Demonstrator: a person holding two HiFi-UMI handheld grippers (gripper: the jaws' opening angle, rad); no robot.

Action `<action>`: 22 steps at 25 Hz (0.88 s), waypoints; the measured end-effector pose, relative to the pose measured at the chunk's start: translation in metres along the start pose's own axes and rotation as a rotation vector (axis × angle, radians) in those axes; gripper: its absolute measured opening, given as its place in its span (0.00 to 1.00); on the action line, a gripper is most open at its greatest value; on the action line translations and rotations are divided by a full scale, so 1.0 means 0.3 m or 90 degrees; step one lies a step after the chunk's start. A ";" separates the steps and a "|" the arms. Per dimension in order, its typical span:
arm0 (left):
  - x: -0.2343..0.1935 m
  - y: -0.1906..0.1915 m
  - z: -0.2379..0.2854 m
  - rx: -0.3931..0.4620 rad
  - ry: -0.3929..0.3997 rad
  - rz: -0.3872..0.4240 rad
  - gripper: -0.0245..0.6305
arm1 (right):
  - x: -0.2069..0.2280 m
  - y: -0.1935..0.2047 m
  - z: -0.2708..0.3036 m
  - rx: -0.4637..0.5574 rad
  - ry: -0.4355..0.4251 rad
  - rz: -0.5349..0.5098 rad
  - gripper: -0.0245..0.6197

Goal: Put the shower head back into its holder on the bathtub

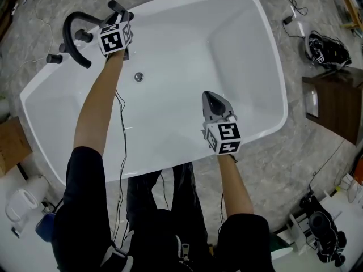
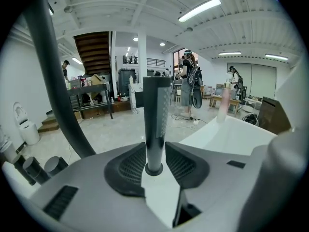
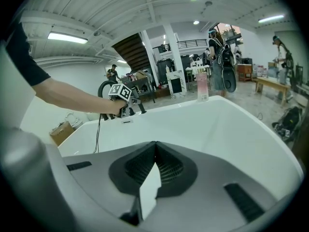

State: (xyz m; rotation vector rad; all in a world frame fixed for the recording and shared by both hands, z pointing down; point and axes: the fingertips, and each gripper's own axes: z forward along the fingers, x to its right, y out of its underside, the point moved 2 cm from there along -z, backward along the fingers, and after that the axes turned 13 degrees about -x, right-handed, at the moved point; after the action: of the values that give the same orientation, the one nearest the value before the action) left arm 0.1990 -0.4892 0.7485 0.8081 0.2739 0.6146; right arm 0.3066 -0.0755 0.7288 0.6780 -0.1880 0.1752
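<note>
Nearest the lens, the left gripper [image 2: 155, 154] has its jaws closed narrowly on the shower head [image 2: 157, 115], a dark straight wand that stands upright between the pads. Its lower end meets a black ring, which I take for the holder [image 2: 154, 170], set in the white rim of the bathtub [image 1: 187, 50]. How deep the wand sits in that ring I cannot tell. The curved black spout [image 1: 74, 21] rises just beside it at the same corner of the bathtub. The right gripper [image 3: 155, 153] hangs over the middle of the bathtub, well apart from that corner, jaws pressed together on nothing. A pink bottle [image 3: 201, 87] stands on the bathtub's far rim.

The step in hand looks like the seating itself. Next, I judge, the wand needs a straight push down until it stands unaided. Then the jaws should open and back off without tipping it.
</note>
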 end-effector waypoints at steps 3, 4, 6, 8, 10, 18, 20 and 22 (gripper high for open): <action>0.017 0.026 -0.025 -0.010 -0.002 -0.002 0.25 | -0.014 -0.001 -0.004 0.003 -0.001 0.001 0.05; 0.027 0.038 -0.039 -0.011 -0.001 -0.003 0.25 | -0.023 -0.003 -0.005 0.006 -0.003 0.003 0.05; 0.052 0.061 -0.074 -0.008 0.010 -0.003 0.25 | -0.045 -0.013 -0.005 0.011 -0.008 0.006 0.05; 0.089 0.071 -0.114 0.000 0.027 0.000 0.24 | -0.066 -0.028 -0.008 0.013 -0.012 0.007 0.05; 0.125 0.075 -0.164 0.009 0.049 0.000 0.24 | -0.089 -0.049 -0.014 0.016 -0.012 0.011 0.05; 0.309 0.120 -0.492 0.004 0.153 0.054 0.10 | -0.198 -0.204 -0.118 0.044 -0.018 -0.004 0.05; 0.320 0.115 -0.595 0.010 0.171 0.061 0.09 | -0.245 -0.248 -0.153 0.054 -0.018 -0.012 0.05; 0.313 0.099 -0.698 0.018 0.176 0.053 0.09 | -0.289 -0.295 -0.194 0.066 -0.018 -0.022 0.05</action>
State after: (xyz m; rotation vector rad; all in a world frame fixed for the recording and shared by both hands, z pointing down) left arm 0.1667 -0.2925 0.6307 0.7638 0.5031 0.8038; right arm 0.2489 -0.1148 0.6110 0.7860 -0.1951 0.1431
